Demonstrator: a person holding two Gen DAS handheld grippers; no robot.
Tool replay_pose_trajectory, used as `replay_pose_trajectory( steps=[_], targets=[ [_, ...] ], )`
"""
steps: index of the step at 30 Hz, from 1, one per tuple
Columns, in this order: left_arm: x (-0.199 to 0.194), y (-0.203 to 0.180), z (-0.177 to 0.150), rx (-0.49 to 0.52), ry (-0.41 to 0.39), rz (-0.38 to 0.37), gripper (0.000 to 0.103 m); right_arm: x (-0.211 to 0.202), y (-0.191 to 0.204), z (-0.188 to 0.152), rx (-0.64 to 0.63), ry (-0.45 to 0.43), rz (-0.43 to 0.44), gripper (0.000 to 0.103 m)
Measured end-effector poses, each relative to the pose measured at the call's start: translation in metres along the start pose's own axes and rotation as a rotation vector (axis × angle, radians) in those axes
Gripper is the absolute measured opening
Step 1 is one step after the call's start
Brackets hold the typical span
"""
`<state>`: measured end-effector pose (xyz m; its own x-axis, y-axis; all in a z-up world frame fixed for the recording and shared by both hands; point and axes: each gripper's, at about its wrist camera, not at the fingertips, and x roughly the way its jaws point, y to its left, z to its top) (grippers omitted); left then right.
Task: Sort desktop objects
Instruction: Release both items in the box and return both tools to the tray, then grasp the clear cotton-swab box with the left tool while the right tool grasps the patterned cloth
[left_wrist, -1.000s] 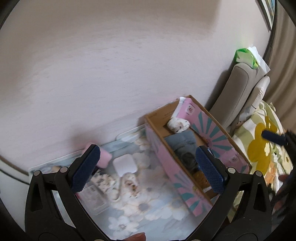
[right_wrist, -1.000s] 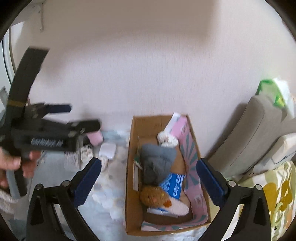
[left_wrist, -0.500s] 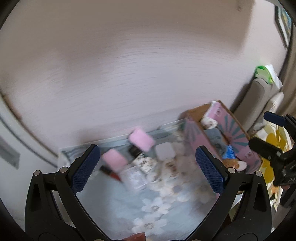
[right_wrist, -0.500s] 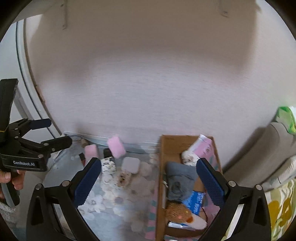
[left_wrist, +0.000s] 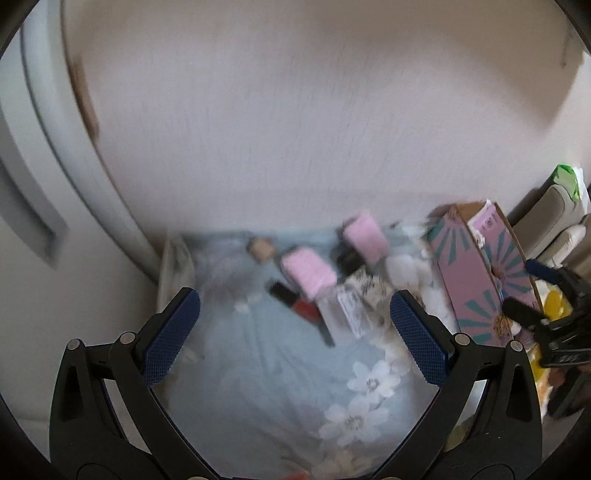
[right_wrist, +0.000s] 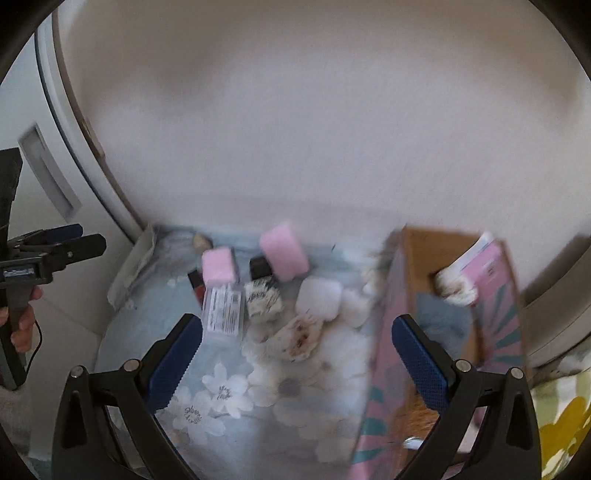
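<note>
Small objects lie on a pale blue floral cloth (left_wrist: 258, 369) against the wall: two pink blocks (left_wrist: 308, 275) (left_wrist: 365, 236), a red and black tube (left_wrist: 295, 301), a clear labelled packet (right_wrist: 223, 310), a white square pad (right_wrist: 317, 297). A pink patterned cardboard box (right_wrist: 402, 306) holding soft items stands at the right and also shows in the left wrist view (left_wrist: 476, 273). My left gripper (left_wrist: 293, 330) is open and empty above the cloth. My right gripper (right_wrist: 297, 356) is open and empty, near the box. Both views are blurred.
A white cabinet or door frame (left_wrist: 44, 177) rises at the left. A grey cushion (left_wrist: 554, 206) and a yellow floral fabric (right_wrist: 565, 417) lie right of the box. The wall runs close behind the objects.
Both grippers have swung left, away from the box and towards the loose objects on the cloth. Both stay open and empty.
</note>
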<state>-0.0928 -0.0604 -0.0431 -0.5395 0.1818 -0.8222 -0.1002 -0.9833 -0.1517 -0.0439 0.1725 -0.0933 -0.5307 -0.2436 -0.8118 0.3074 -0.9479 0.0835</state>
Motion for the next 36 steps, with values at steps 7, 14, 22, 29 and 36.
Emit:
replay_pose_trajectory(
  steps=[7, 14, 22, 29, 36],
  targets=[
    [0.08, -0.013, -0.051, -0.025, 0.131, -0.106, 0.095, 0.073, -0.007, -0.041, 0.095, 0.062, 0.052, 0.095],
    [0.144, -0.027, -0.067, -0.123, 0.223, -0.197, 0.085, 0.106, -0.019, -0.045, 0.133, 0.087, 0.054, 0.086],
    [0.171, -0.029, -0.066, -0.221, 0.257, -0.255, 0.074, 0.131, -0.029, -0.054, 0.169, 0.117, 0.083, 0.069],
    [0.183, -0.027, -0.067, -0.292, 0.286, -0.33, 0.044, 0.142, -0.03, -0.055, 0.163, 0.127, 0.118, 0.043],
    [0.175, -0.027, -0.064, -0.286, 0.272, -0.316, 0.037, 0.135, -0.03, -0.055, 0.151, 0.104, 0.092, 0.03]
  ],
)
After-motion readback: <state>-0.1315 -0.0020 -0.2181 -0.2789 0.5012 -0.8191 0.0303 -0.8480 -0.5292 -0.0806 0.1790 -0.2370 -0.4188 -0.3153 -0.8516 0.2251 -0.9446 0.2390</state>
